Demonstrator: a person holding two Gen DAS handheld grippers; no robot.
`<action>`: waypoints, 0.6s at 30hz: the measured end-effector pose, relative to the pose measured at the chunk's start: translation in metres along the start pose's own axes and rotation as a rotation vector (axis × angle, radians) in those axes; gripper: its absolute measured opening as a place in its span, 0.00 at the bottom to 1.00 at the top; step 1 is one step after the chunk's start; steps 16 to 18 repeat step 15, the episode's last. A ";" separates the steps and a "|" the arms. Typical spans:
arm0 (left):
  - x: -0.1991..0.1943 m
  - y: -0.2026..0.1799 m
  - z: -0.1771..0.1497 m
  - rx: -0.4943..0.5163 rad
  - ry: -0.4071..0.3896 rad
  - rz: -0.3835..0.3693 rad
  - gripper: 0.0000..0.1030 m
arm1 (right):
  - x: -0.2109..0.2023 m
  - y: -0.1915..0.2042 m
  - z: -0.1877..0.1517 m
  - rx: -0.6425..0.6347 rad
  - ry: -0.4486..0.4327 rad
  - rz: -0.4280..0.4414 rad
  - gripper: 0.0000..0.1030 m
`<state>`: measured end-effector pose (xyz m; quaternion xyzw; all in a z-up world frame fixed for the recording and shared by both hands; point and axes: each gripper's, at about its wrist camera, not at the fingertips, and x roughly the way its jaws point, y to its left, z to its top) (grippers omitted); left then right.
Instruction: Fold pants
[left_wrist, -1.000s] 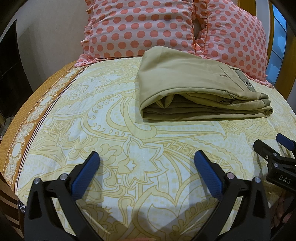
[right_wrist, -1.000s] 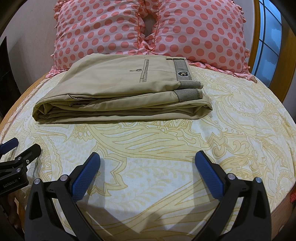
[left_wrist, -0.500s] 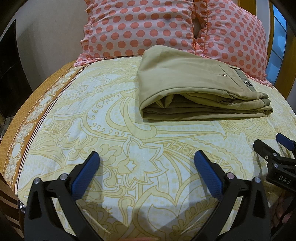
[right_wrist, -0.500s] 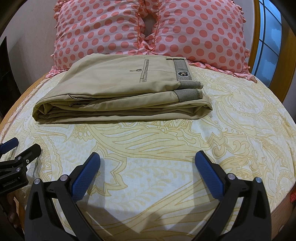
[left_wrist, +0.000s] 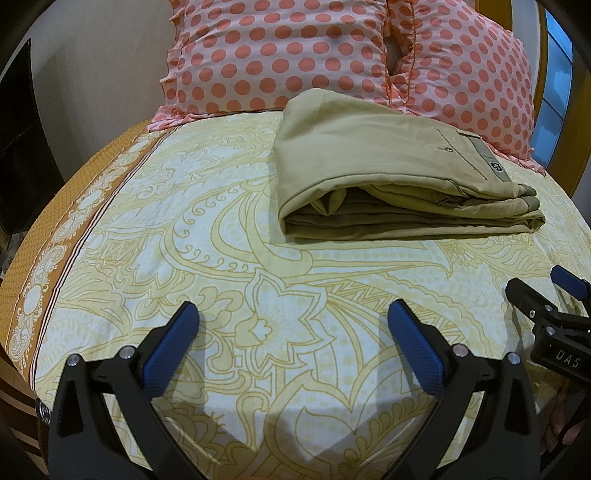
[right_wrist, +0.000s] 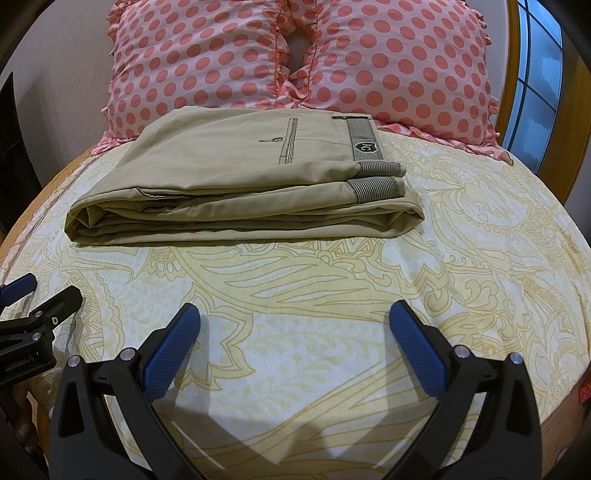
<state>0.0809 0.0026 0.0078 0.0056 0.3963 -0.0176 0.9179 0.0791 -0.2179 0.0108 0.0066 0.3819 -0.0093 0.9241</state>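
The khaki pants (left_wrist: 388, 177) lie folded in a flat stack on the bed, waistband to the right; they also show in the right wrist view (right_wrist: 240, 184). My left gripper (left_wrist: 293, 321) is open and empty above the sheet, well short of the pants. My right gripper (right_wrist: 295, 325) is open and empty too, in front of the stack. Each gripper shows at the edge of the other's view: the right one (left_wrist: 535, 291) and the left one (right_wrist: 40, 291).
The bed has a yellow patterned sheet (left_wrist: 221, 258) with an orange border at the left edge. Two pink polka-dot pillows (right_wrist: 207, 55) lean behind the pants. A wooden headboard and a window (right_wrist: 535, 74) are at the right.
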 end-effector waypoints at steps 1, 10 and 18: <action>0.000 0.001 0.000 0.000 0.001 -0.001 0.98 | 0.000 0.000 0.000 0.000 0.000 0.000 0.99; 0.000 0.001 0.000 0.003 0.002 -0.002 0.98 | 0.000 0.000 0.000 0.000 0.000 0.000 0.99; 0.000 0.001 0.000 0.001 0.002 -0.002 0.98 | 0.000 0.000 0.000 0.000 0.000 0.000 0.99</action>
